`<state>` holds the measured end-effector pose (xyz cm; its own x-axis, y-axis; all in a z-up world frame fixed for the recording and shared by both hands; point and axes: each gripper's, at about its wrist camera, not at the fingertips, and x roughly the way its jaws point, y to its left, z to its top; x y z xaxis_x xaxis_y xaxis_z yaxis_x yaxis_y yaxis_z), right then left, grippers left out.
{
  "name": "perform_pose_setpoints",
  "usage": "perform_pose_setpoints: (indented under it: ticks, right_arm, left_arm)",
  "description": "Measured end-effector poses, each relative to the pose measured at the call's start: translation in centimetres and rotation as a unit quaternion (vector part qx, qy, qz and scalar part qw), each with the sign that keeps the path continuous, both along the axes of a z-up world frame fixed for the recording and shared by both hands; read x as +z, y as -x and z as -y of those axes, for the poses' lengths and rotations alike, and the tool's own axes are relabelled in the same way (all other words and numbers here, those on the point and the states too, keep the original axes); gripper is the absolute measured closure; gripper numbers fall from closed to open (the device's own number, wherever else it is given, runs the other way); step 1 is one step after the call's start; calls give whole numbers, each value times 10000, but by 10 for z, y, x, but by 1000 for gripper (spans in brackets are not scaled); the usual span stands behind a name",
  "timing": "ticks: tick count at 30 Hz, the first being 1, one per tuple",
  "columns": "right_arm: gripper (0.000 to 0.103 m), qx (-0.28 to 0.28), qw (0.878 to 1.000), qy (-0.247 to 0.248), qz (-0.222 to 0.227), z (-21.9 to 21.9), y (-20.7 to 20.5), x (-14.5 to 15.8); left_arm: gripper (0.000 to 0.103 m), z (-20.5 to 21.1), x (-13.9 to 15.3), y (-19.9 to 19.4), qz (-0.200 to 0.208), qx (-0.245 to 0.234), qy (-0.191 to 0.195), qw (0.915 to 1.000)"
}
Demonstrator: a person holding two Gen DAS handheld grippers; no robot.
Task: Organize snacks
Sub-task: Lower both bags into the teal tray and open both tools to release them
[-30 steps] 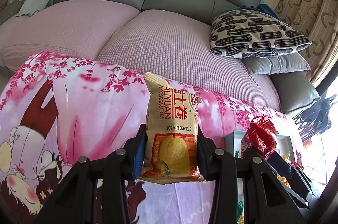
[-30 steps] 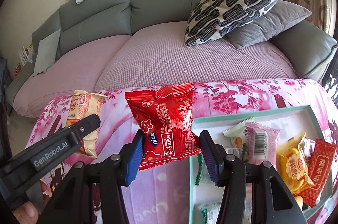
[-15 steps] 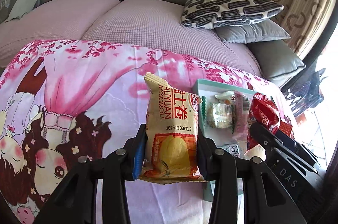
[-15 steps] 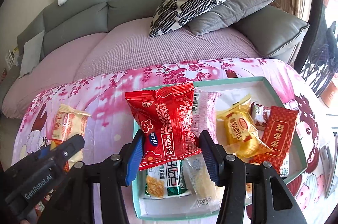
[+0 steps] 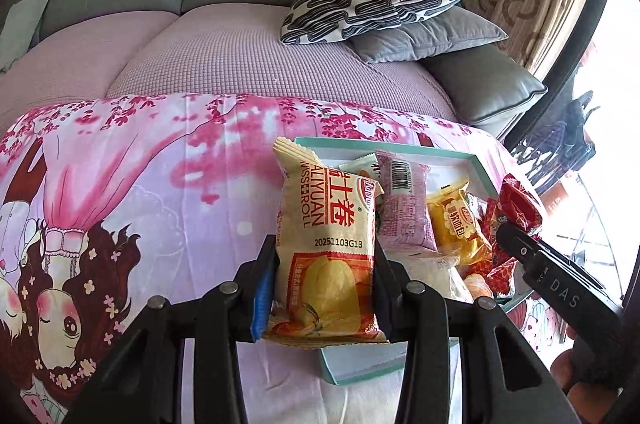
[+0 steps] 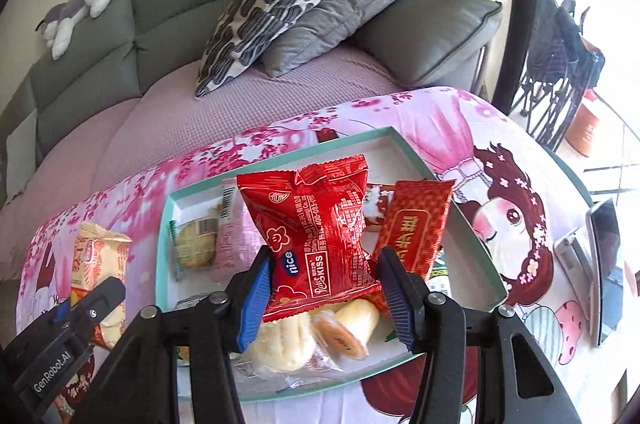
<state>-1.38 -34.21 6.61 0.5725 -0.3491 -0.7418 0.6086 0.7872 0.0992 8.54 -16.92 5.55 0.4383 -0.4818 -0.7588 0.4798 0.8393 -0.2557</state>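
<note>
Left wrist view: the left gripper (image 5: 324,288) has its fingers clamped on the sides of one cream-and-orange Swiss roll packet (image 5: 326,256), long axis upright along the fingers, carried above the near-left corner of the teal snack tray (image 5: 360,368) on the table with the pink cartoon cloth (image 5: 140,191). The tray's open space lies ahead and to the right, so the left hand is the nearer to that corner. In the tray here I count one pink wrapper (image 5: 404,207) and one yellow bread packet (image 5: 456,224); others are partly hidden. Right wrist view: the right gripper (image 6: 326,288) holds one red cake packet (image 6: 316,232) clamped between its blue pads, upright, directly over the tray's middle. Below it lie one long red wrapper (image 6: 416,224), one green-edged biscuit packet (image 6: 192,244) and clear-wrapped pastries (image 6: 312,336), perhaps three. A drop here would likely land on the pastries; the far right corner looks freer.
</note>
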Motion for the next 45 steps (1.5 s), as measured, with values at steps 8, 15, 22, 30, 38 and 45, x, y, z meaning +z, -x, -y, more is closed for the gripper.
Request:
perform_pose_setpoints:
  ticks: [8, 15, 22, 30, 38, 45]
  right_arm:
    - [47, -202, 9997, -139, 80, 26, 10, -4]
    - [47, -37, 9994, -265, 223, 31, 3, -11]
    - [47, -17, 9990, -376, 240, 42, -8, -24]
    - [47, 1, 9992, -296, 260, 44, -14, -26]
    - [47, 13, 9993, -285, 229, 44, -13, -27]
    - [41, 3, 9993, -311, 191, 43, -13, -27]
  left_arm:
    - [60, 29, -1, 4, 105, -187, -70, 9997]
    - [60, 49, -13, -1, 67, -316, -117, 9994]
    - [60, 54, -26, -14, 17, -175, -139, 9997]
    - [60, 61, -38, -18, -84, -152, -228, 9996]
    - [57, 68, -45, -17, -165, -221, -297, 9992]
    - [36, 71, -45, -13, -238, -281, -274, 9989]
